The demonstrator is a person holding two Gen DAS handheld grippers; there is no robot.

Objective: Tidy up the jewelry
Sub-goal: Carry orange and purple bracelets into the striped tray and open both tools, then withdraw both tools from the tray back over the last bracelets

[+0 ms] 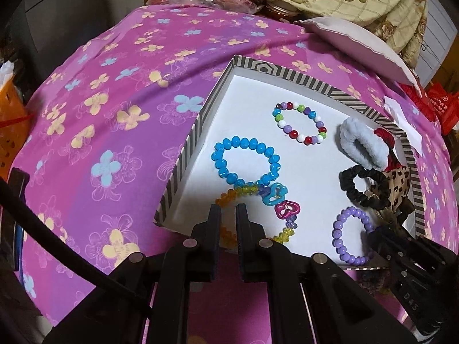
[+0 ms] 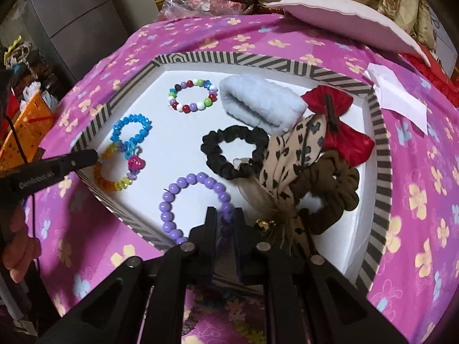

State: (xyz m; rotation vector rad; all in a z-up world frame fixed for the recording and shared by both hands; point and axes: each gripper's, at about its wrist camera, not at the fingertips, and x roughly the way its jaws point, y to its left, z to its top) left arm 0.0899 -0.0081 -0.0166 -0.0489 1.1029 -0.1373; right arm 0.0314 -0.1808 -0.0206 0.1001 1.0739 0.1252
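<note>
Left tool (image 1: 228, 212) ajar astride rainbow bracelet (image 1: 282, 236), right tool (image 2: 225, 215) ajar astride purple bracelet (image 2: 165, 207)

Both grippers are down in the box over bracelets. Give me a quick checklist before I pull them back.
1. Left gripper jaws apart around the orange bracelet: ok.
2. Right gripper jaws apart around the purple bracelet: ok.
3. Pads clear of the beads: cannot tell.
4. Both bracelets lying inside the box: ok.
5. Orange bracelet separate from the blue bracelet: not ok, they overlap.
6. Purple bracelet clear of the leopard bow: cannot tell.
</note>
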